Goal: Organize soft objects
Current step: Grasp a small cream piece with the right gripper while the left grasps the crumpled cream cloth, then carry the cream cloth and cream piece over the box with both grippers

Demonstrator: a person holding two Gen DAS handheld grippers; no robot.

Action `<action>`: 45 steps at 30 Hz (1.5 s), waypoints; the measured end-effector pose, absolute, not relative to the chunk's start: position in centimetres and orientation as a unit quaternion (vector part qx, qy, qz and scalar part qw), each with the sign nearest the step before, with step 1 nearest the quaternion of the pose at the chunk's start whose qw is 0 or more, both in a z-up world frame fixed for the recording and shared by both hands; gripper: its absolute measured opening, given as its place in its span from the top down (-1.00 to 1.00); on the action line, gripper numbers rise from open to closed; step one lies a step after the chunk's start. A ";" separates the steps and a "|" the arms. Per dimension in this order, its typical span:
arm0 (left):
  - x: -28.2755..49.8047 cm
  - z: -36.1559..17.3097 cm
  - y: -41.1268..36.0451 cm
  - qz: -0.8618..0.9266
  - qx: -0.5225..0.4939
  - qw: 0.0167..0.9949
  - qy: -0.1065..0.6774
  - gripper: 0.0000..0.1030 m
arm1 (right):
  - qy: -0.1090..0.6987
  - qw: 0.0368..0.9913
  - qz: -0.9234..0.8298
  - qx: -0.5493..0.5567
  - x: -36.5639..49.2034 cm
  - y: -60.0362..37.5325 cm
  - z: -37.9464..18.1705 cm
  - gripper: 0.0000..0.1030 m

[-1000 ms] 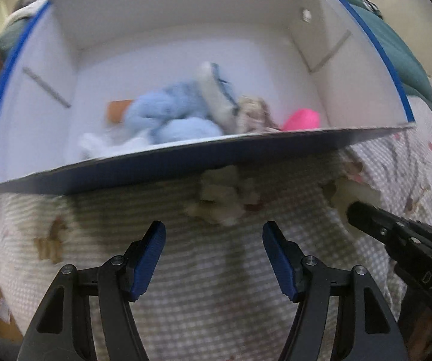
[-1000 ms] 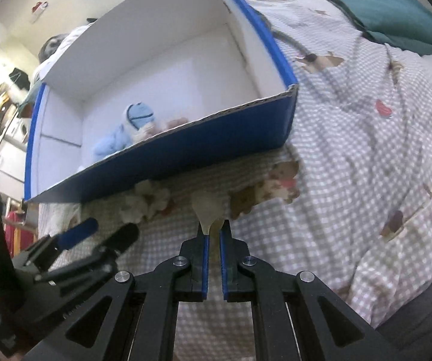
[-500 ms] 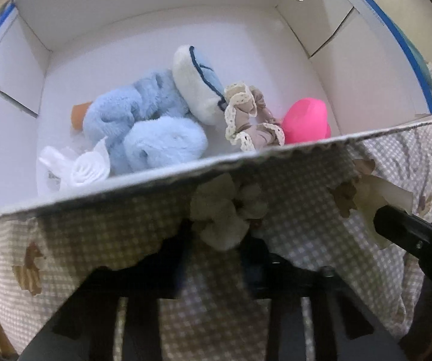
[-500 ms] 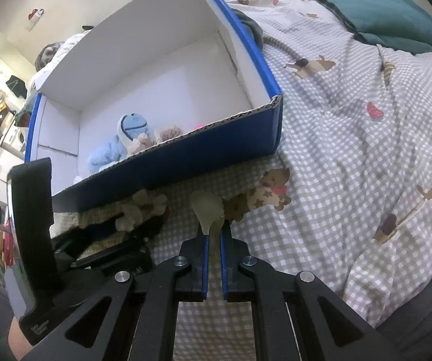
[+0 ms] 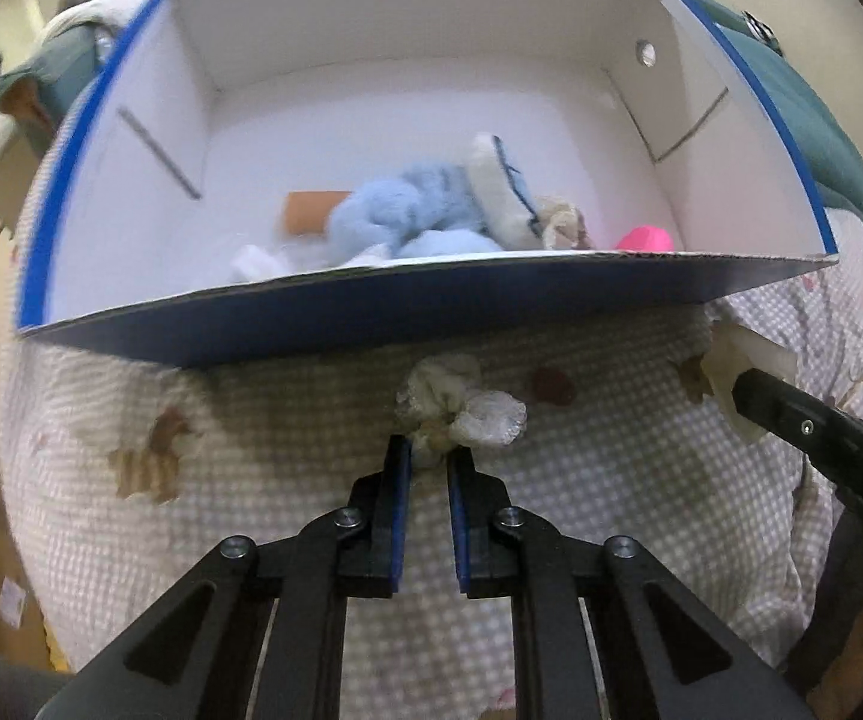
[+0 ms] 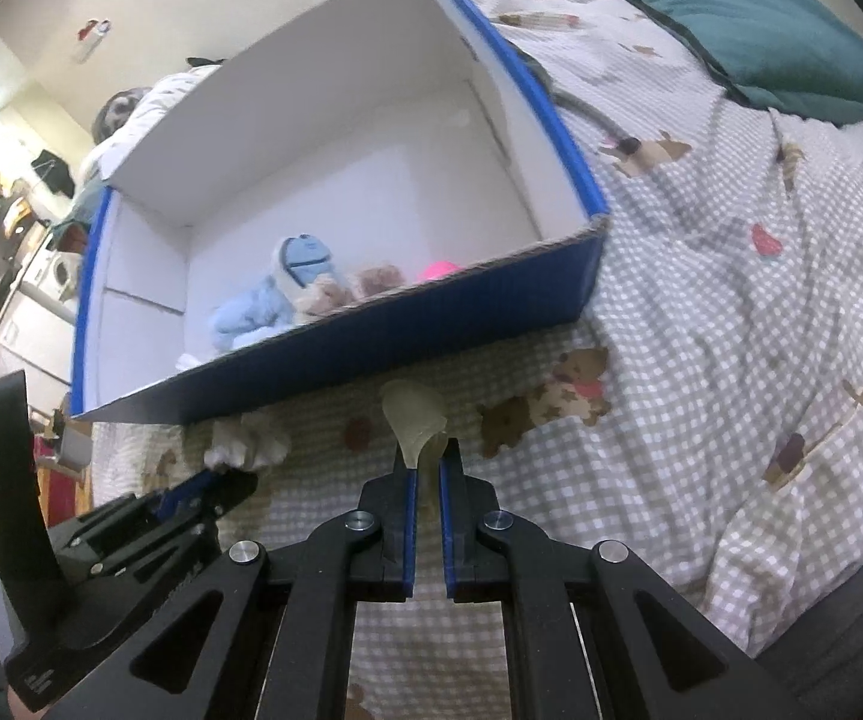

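Two grippers each pinch a soft thing above the checked bedspread (image 6: 731,252): left gripper (image 5: 429,457), jaws closing on a cream scrunchie (image 5: 461,408); right gripper (image 6: 427,468), jaws clamped on a pale cloth (image 6: 413,414). Both sit at six o'clock of the open box (image 5: 371,312), probably ready to drop in beside the blue plush toy (image 5: 407,216).

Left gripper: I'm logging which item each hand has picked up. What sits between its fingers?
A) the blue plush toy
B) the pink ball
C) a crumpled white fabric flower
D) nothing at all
C: the left gripper is closing its jaws on the crumpled white fabric flower on the checked bedspread, while the pink ball and blue plush toy lie inside the box.
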State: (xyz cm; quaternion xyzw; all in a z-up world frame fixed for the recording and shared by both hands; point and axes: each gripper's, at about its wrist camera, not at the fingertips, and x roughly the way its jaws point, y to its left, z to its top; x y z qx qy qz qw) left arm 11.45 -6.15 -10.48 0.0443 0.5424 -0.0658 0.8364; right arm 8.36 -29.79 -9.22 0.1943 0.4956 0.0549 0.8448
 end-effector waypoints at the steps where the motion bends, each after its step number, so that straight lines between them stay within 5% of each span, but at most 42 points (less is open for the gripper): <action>1: 11.3 -10.2 -5.8 -0.061 0.044 0.839 0.539 0.78 | 0.493 0.846 0.059 0.192 8.3 -29.5 -9.1 0.85; 22: 5.9 -6.2 -0.4 0.023 -0.036 0.856 0.515 0.78 | 0.473 0.868 0.097 0.118 7.1 -25.9 -7.5 0.85; 45: 5.5 3.9 2.2 0.041 -0.057 0.927 0.370 0.78 | 0.388 0.898 0.179 0.102 5.9 -26.9 0.3 0.85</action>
